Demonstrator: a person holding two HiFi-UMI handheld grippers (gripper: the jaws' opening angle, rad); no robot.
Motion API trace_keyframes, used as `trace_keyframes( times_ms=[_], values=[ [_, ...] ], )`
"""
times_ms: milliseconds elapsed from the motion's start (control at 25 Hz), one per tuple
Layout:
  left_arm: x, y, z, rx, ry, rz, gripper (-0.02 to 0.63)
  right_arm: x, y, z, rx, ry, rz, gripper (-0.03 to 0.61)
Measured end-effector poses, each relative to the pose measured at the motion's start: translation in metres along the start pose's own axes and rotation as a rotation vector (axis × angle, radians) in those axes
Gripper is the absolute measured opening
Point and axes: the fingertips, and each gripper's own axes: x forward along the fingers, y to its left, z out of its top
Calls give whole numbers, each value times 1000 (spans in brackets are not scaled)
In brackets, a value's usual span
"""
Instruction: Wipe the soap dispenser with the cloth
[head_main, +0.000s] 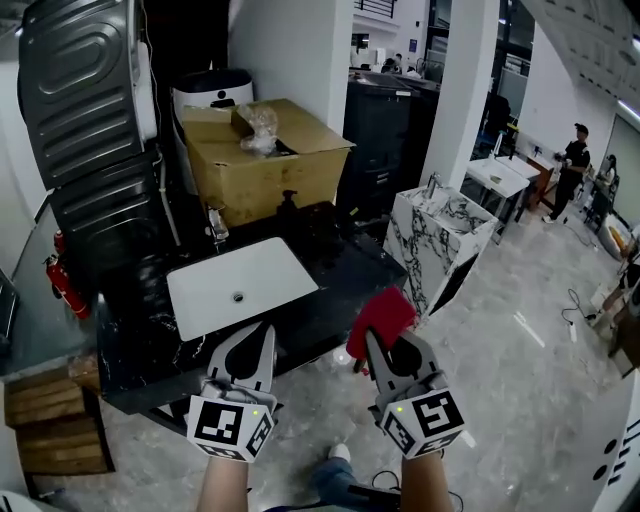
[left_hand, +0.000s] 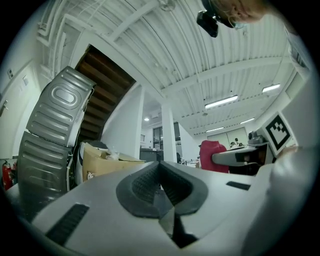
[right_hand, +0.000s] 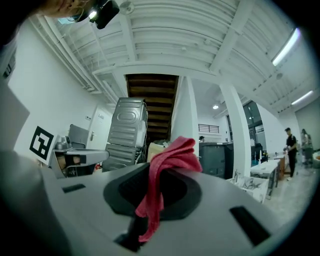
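We hold the cloth (head_main: 383, 315) just right of the sink (head_main: 205, 292).
Head view: our left gripper (head_main: 263, 334) hangs before the sink, jaws together and empty; the soap dispenser (head_main: 289, 204) stands behind the sink; our right gripper (head_main: 376, 342) pinches the red cloth; left gripper view: our jaws meet on nothing; right gripper view: our jaws clamp the cloth (right_hand: 167, 159), which droops between them.

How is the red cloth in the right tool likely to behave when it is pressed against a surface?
The red cloth is probably floppy: it droops in folds from the right tool, which is shut on it. It looks light, bunching above the jaws without sagging far. It would likely crumple rather than push back.
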Motion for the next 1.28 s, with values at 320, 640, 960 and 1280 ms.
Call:
trace_keyframes(
  times_ms=[320, 640, 960, 1280],
  values=[
    [126, -3, -20, -7, 19, 84, 14, 72, -112, -12, 22, 16, 73, 54],
    [180, 11, -49, -59, 57, 175, 14, 107, -166, -42, 76, 49, 100, 54],
    [228, 34, -74, -69, 63, 195, 112, 145, -198, -67, 88, 83, 117, 54],
    [300, 68, -103, -98, 99, 158, 373, 229, -226, -74, 64, 89, 184, 54]
  ],
)
